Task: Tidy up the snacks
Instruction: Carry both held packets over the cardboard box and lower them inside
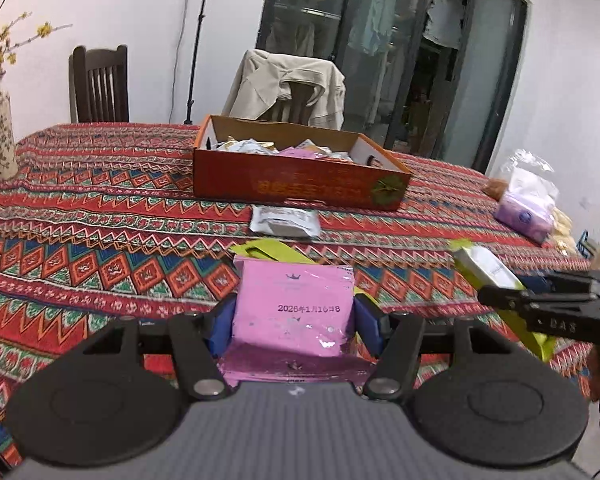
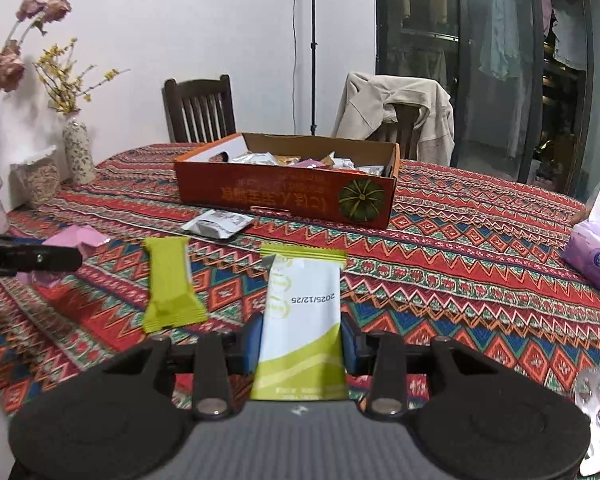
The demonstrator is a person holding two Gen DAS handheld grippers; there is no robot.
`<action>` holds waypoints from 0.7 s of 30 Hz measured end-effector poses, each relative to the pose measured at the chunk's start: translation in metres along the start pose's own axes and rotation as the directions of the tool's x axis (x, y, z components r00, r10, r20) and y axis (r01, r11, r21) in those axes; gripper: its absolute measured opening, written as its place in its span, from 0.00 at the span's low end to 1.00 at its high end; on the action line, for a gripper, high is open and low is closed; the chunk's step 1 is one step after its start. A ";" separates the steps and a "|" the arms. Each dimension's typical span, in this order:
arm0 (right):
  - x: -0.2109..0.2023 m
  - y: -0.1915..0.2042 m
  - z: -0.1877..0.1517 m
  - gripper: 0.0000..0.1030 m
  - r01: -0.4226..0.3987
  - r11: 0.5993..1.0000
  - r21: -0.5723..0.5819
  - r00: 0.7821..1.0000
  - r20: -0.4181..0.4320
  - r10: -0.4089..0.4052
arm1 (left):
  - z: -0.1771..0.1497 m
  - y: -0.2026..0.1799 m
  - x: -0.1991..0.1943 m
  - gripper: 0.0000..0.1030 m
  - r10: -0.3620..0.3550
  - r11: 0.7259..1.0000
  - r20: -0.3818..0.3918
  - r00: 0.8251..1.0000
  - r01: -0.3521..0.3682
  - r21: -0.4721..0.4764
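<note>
Bare desk right of the box. Grey packet lies before its front wall (nearly touching); green bar nearer, left.

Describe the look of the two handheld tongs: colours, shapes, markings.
The two look alike. The left tongs and right tongs have blue fingers on black linkage arms with silver pivot bolts, two round black discs and a ribbed grey body between them. Seen from the side, each black finger carries white lettering, too blurred to read.
</note>
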State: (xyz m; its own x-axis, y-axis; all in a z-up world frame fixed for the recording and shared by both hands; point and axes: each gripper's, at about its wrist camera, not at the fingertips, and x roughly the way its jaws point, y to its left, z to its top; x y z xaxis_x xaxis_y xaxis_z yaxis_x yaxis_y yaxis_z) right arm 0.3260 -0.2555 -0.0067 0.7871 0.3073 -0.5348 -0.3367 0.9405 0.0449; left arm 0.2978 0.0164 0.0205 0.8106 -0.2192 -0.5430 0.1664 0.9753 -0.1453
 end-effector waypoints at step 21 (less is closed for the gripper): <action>-0.060 0.013 -0.024 0.37 -0.028 0.999 0.014 0.996 0.081 0.027 | -0.023 -0.025 -0.047 0.61 0.008 0.999 0.050 0.999 -0.010 0.045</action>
State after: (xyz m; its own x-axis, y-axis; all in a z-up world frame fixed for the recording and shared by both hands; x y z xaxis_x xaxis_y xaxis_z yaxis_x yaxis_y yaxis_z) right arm 0.2620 -0.2651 0.0061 0.8168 0.3435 -0.4635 -0.3515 0.9334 0.0722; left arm 0.2426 0.0020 0.0309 0.8388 -0.2101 -0.5022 0.1834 0.9777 -0.1026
